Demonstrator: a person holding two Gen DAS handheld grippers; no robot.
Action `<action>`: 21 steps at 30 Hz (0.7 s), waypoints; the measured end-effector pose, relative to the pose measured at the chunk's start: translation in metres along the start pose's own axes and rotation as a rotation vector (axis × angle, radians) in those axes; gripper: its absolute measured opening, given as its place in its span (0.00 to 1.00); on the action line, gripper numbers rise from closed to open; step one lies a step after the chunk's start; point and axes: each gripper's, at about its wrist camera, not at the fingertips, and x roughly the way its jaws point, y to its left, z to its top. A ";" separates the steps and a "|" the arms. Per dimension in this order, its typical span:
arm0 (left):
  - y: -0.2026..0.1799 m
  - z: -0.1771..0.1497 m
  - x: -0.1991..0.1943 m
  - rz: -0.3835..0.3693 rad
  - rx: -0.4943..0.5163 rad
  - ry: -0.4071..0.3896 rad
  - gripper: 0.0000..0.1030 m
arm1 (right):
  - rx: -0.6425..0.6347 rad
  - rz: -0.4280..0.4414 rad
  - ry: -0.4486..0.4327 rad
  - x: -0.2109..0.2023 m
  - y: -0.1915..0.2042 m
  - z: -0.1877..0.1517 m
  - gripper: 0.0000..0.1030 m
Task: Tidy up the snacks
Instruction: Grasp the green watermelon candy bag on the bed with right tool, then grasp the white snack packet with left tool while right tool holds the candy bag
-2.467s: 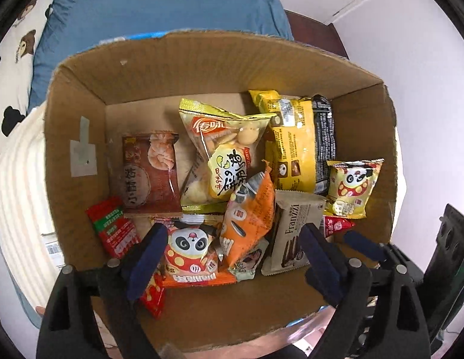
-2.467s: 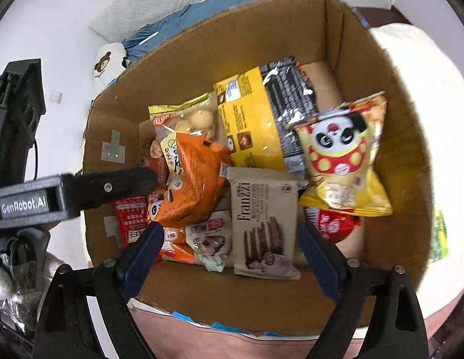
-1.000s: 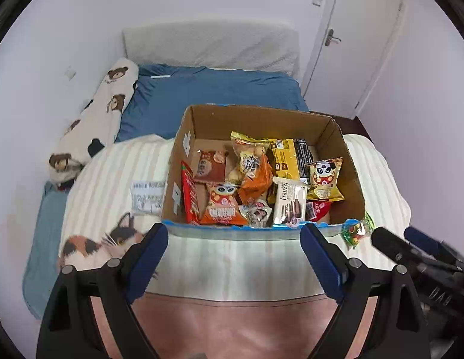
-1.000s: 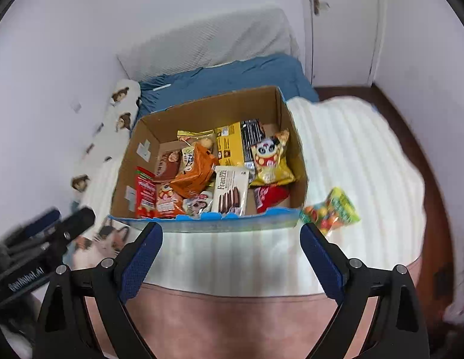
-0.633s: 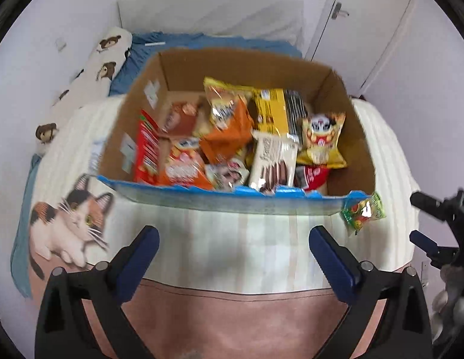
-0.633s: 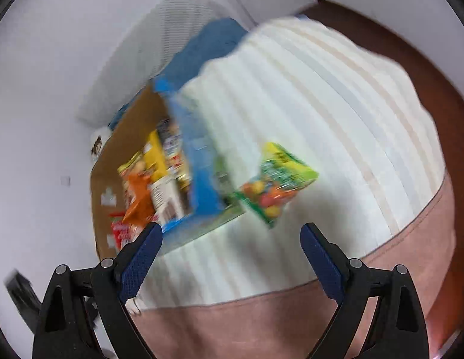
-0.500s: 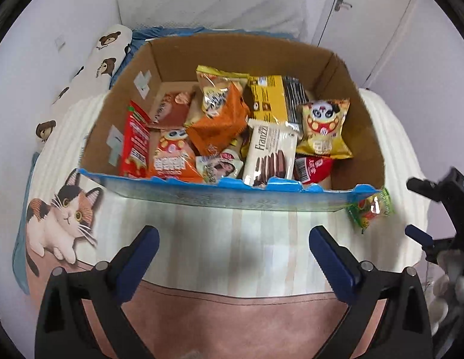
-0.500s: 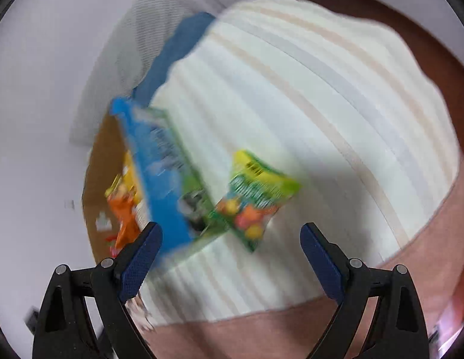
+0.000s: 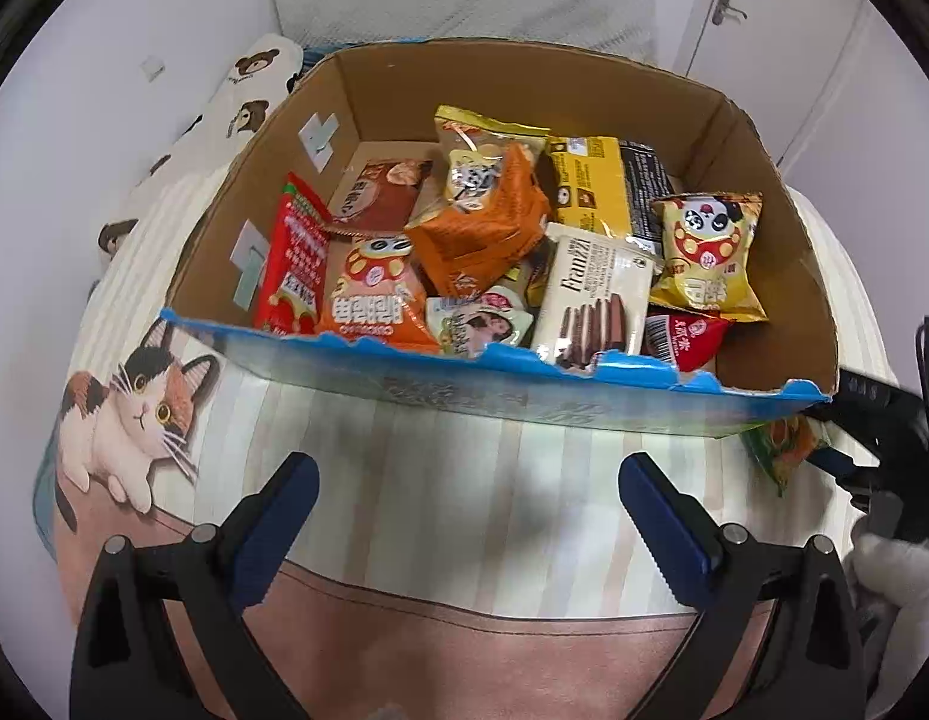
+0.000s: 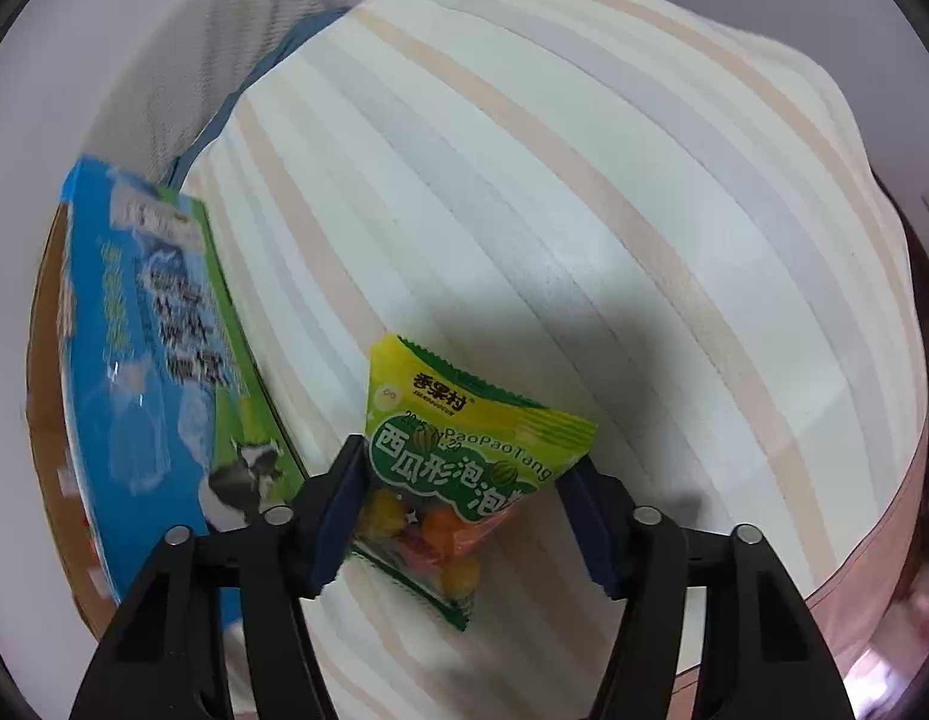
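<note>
Overall, bed: striped cover [image 10: 524, 192] with a cat print [image 9: 122, 420].
Box: open cardboard box [image 9: 782, 252] on the cover, packed with snack packets.
Left gripper [image 9: 467, 516]: jaws wide apart, empty, just short of the box's near wall.
Right gripper [image 10: 467, 516]: jaws on either side of the green candy bag, both blue pads touching its edges.
Green candy bag [image 10: 464, 468]: flat on the cover, just beside the box's outer corner.

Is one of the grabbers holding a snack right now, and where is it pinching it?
The right gripper pinches the green candy bag across its middle, one finger on each side edge. The left gripper is open and holds nothing.
</note>
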 end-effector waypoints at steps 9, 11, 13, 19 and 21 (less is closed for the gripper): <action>0.040 -0.016 -0.019 -0.058 -0.019 -0.011 1.00 | -0.238 -0.087 0.043 -0.010 0.019 -0.072 0.59; 0.054 -0.022 -0.022 -0.049 -0.012 -0.007 1.00 | -0.276 -0.069 0.088 -0.001 0.034 -0.108 0.59; 0.069 -0.025 -0.023 -0.034 -0.010 -0.005 1.00 | -0.320 -0.051 0.126 0.011 0.055 -0.138 0.59; 0.137 -0.016 -0.019 0.018 0.002 0.003 0.99 | -0.450 -0.053 0.187 0.046 0.126 -0.188 0.62; 0.154 -0.004 -0.018 0.014 0.053 0.013 0.99 | -0.442 -0.070 0.244 0.051 0.145 -0.193 0.66</action>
